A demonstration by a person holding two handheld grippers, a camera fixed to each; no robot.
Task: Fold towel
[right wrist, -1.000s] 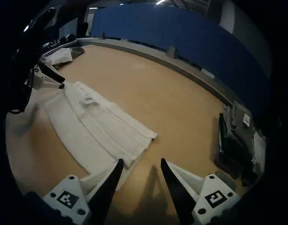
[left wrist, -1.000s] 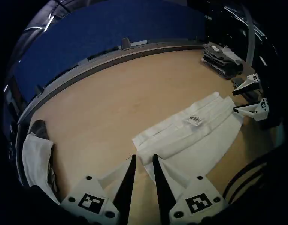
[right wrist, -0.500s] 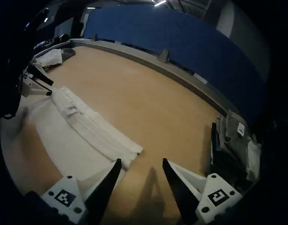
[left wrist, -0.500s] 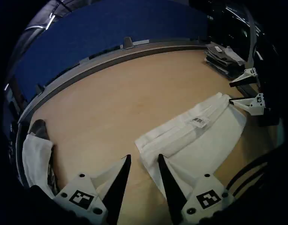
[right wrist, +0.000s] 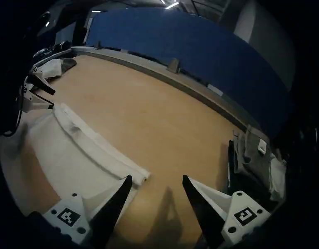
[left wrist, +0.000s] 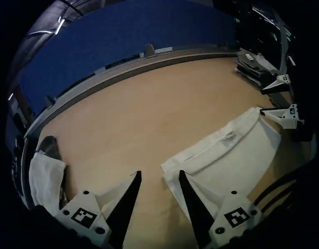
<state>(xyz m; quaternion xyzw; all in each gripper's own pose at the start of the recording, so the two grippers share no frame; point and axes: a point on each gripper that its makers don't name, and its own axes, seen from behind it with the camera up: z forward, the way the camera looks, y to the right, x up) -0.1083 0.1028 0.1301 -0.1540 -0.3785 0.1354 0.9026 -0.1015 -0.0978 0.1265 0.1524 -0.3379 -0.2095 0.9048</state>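
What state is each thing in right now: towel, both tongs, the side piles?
towel, flat on the table, far long edge folded over, not clamped.
left tongs, open, at one end of the towel.
right tongs, open, at the other end.
dark cloth stack, folded and stacked.
white cloth, set aside on darker cloth near the table's end.

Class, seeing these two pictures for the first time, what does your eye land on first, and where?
The white towel stands out first, lying part-folded on the pale wooden table, with the open left hand-held gripper at one end and the open right hand-held gripper at the other. Behind runs a deep blue partition; dark folded cloths are stacked at the table's edge.
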